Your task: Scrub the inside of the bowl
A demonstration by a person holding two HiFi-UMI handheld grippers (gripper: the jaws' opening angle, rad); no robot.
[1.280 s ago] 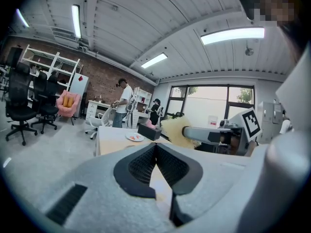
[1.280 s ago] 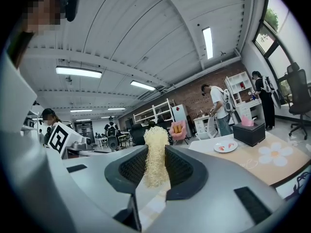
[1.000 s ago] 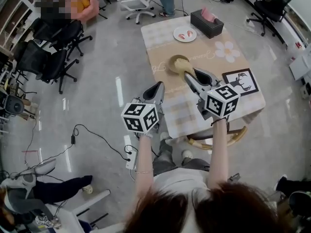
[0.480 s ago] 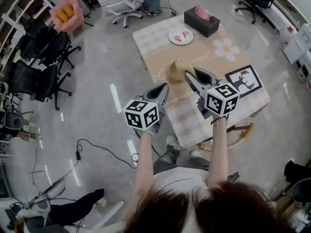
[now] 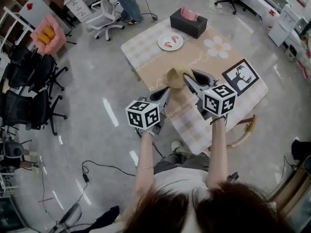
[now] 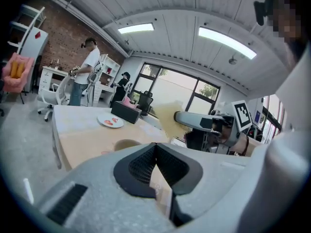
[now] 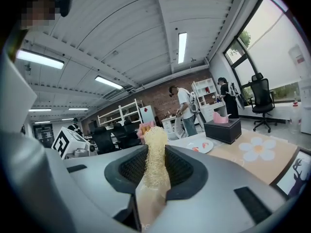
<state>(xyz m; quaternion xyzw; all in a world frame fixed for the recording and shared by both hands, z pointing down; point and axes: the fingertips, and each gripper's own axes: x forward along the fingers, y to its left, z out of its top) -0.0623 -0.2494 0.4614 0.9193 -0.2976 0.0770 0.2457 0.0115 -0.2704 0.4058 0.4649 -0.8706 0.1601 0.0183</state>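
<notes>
- Black office chairs (image 5: 30,84): a group on the grey floor at far left, well apart from the table.
- Left gripper (image 5: 164,93): jaws pressed together with nothing between them. It is held over the table's near-left edge, with its tips pointing toward the bowl.
- Table (image 5: 141,47): covered in a pale checked cloth and set at an angle in the head view.
- Plate (image 5: 170,41): white with small red pieces on it, at the table's far side.
- Bowl (image 5: 175,76): tan and upright on the table near its left edge. It sits just beyond the left gripper's tips and beside the right gripper's tips.
- Tissue box (image 5: 188,22): dark with a pink tissue standing out, at the far corner just beside the plate.
- Right gripper (image 5: 190,77): jaws clamped on a pale, fibrous loofah scrubber (image 7: 155,161) that sticks out past the tips. Contact between scrubber and bowl cannot be told.
- Flower print (image 5: 217,47): white, on the cloth to the right of the plate.
- Deer picture card (image 5: 240,76): black and white, lying flat near the table's right edge.
</notes>
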